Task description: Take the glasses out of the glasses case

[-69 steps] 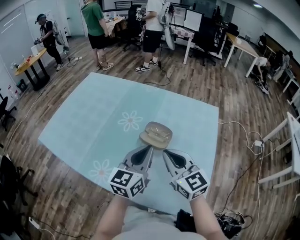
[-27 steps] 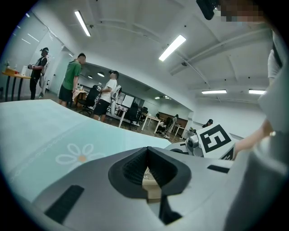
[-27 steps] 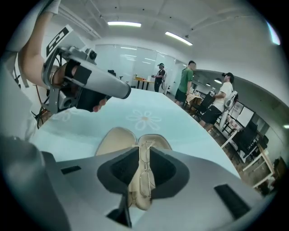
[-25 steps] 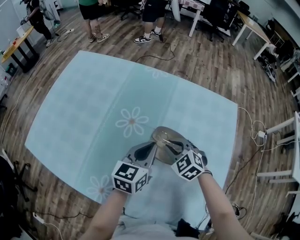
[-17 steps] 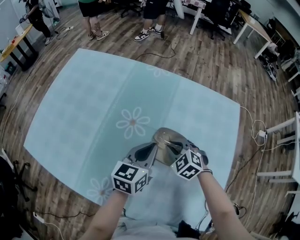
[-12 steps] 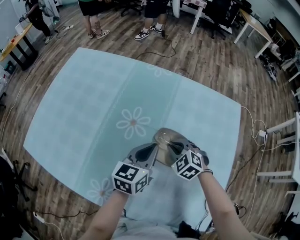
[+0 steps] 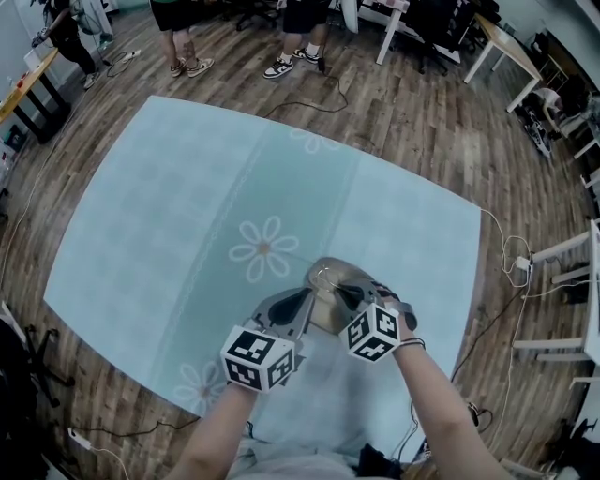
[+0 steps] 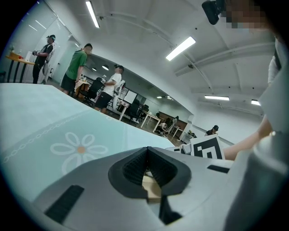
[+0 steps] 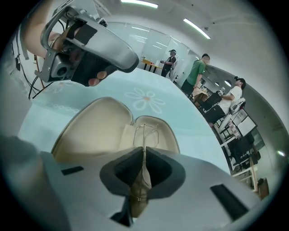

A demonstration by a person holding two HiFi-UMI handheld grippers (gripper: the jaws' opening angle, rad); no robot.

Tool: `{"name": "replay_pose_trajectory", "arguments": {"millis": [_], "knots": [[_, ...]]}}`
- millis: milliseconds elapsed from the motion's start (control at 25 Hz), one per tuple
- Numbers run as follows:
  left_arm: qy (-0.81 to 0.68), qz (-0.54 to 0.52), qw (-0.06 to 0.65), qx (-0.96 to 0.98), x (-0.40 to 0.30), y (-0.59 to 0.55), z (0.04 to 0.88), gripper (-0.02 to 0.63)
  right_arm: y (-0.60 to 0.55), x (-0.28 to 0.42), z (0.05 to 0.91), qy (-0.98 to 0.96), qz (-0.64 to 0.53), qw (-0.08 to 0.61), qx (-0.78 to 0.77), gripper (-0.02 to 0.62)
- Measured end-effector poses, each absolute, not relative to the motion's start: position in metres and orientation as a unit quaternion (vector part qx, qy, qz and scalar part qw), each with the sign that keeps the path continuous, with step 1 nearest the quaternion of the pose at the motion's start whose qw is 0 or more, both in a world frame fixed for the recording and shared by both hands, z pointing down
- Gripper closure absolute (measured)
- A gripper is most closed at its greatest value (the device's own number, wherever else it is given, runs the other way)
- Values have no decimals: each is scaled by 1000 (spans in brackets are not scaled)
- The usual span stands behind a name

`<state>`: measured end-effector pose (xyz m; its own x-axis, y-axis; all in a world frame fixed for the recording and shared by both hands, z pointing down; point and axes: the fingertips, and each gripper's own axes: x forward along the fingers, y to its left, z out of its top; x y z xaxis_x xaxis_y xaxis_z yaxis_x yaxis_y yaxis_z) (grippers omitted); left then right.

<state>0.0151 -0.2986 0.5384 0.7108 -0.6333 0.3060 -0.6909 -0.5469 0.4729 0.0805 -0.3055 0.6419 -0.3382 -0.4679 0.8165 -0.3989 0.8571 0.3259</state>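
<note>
A wide worktop (image 7: 169, 206) covered with a light blue cloth fills most of the head view. The cloth has white daisy flowers printed on it. Around the worktop there is a wooden floor (image 7: 422, 103), and some people (image 7: 178, 28) stand beyond the far edge.

The glasses case (image 7: 328, 277) lies on the near part of the worktop, beside one of the daisies. It is open, and its beige inside faces up. In the right gripper view the lid and the bottom half lie side by side, like two shells.

The left hand-held gripper (image 7: 302, 302) comes to the case from the near left side. In its own view the jaws are closed on the beige edge of the case. The right hand-held gripper (image 7: 354, 292) points steeply down into the case from the near right side. Its jaws have just been closing, and now they pinch the thin metal frame of the glasses (image 9: 145, 133) between the pads.

The glasses are inside the bottom half of the case. Their wire frame is thin and gold in colour, and it stands up between the right jaws.
</note>
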Motion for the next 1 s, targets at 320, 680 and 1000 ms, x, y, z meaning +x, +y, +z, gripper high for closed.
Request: {"name": "replay_pose_trajectory", "arguments": {"millis": [320, 680, 1000], "knots": [[-382, 42, 294, 875, 11, -300, 537, 597, -302, 79, 637, -816, -31, 503, 283, 578], [-382, 29, 281, 880, 15, -296, 522, 597, -302, 81, 609, -821, -36, 485, 297, 580], [-387, 25, 256, 885, 13, -288, 506, 597, -296, 79, 590, -820, -52, 476, 312, 580]]}}
